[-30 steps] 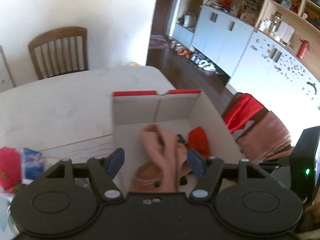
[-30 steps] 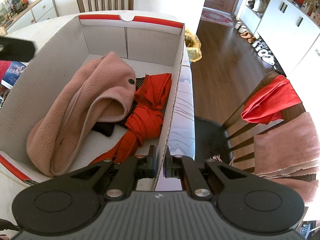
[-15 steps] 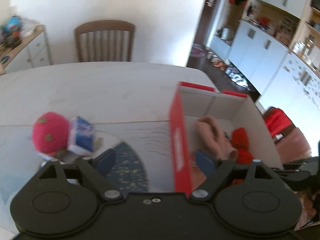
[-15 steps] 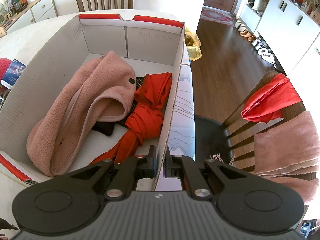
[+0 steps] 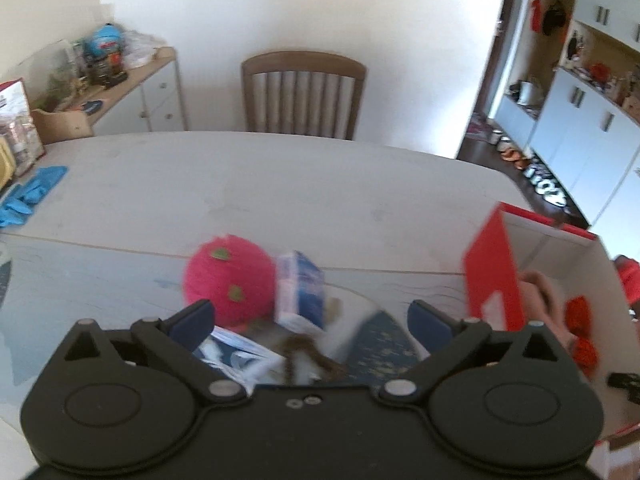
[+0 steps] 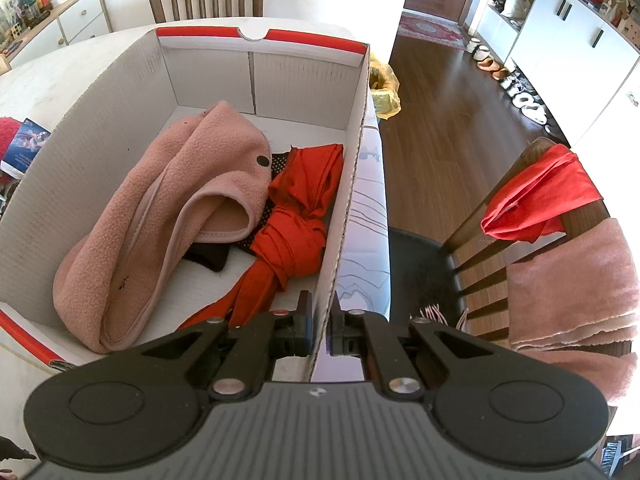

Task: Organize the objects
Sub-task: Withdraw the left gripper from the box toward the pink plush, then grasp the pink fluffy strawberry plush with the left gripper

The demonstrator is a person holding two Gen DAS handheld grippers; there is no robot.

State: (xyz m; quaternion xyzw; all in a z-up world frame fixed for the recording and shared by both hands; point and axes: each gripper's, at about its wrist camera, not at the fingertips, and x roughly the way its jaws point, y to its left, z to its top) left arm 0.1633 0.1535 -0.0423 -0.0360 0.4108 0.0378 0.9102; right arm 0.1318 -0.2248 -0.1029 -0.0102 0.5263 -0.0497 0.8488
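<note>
We have the pink fleece (image 6: 168, 216) and red cloth (image 6: 296, 216) inside the box (image 6: 348, 196), whose wall our right gripper (image 6: 319, 320) pinches. Our left gripper (image 5: 310, 318), opening and empty, faces the pink plush (image 5: 228, 284) and blue carton (image 5: 300, 288) on the surface (image 5: 280, 184) at lower centre, left to pack.

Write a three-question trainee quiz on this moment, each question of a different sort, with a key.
1. True or false: the right tool is clamped on the side wall of the cardboard box.
2. Multiple choice: what lies in the box beside the pink fleece? A) a knotted red cloth B) a blue glove C) a book
3. Fill in: on the table, right next to the pink plush ball, stands a small ____ carton.

Key
1. True: its pads pinch the wall's edge.
2. A: the knotted red cloth.
3. Blue: the blue carton, ahead of the left tool, whose jaws are opening with nothing gripped.
</note>
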